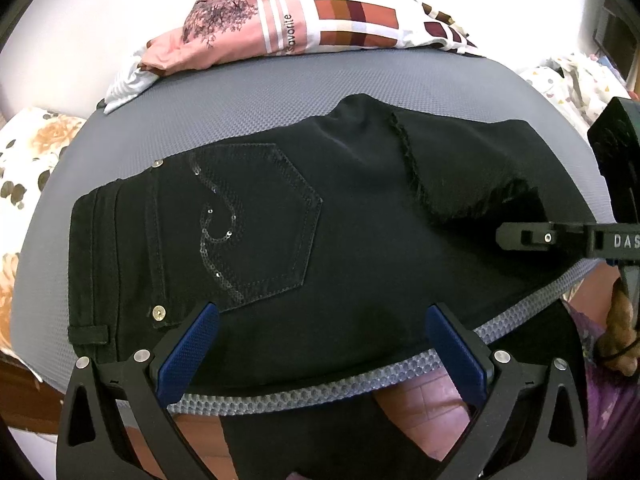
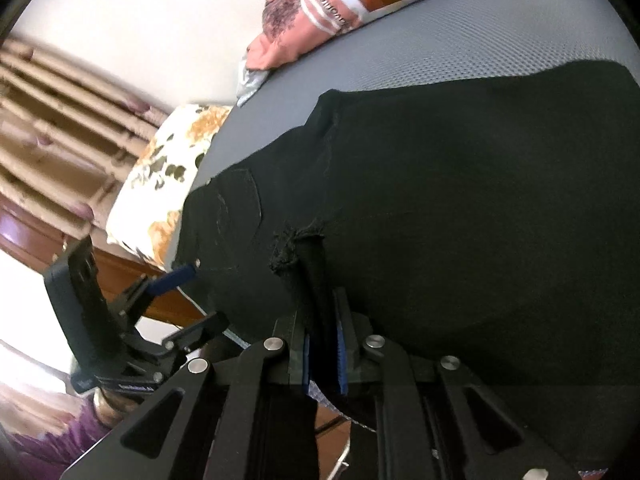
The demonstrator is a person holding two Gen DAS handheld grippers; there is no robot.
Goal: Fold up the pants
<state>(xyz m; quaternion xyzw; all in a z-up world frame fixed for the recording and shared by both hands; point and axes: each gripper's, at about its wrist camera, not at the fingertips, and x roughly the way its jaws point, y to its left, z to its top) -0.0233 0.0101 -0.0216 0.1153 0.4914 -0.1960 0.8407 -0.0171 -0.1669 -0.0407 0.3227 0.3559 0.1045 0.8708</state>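
Note:
Black pants [image 1: 320, 216] lie folded across a grey mesh surface [image 1: 280, 92], waistband at the left, a sequined back pocket [image 1: 256, 220] facing up and a frayed hem at the right. My left gripper [image 1: 320, 344] is open, its blue pads over the pants' near edge, holding nothing. My right gripper [image 2: 323, 356] is shut on a fold of the black pants [image 2: 460, 220] near the frayed hem [image 2: 296, 244]. The right gripper shows at the right edge of the left wrist view [image 1: 520, 236]; the left gripper shows at the left of the right wrist view [image 2: 176, 276].
A pink and patterned folded cloth pile [image 1: 296, 28] lies at the far side of the surface. A floral cushion [image 1: 28, 152] sits at the left, printed fabric [image 1: 576, 80] at the right. Tiled floor [image 1: 420, 400] shows below the near edge.

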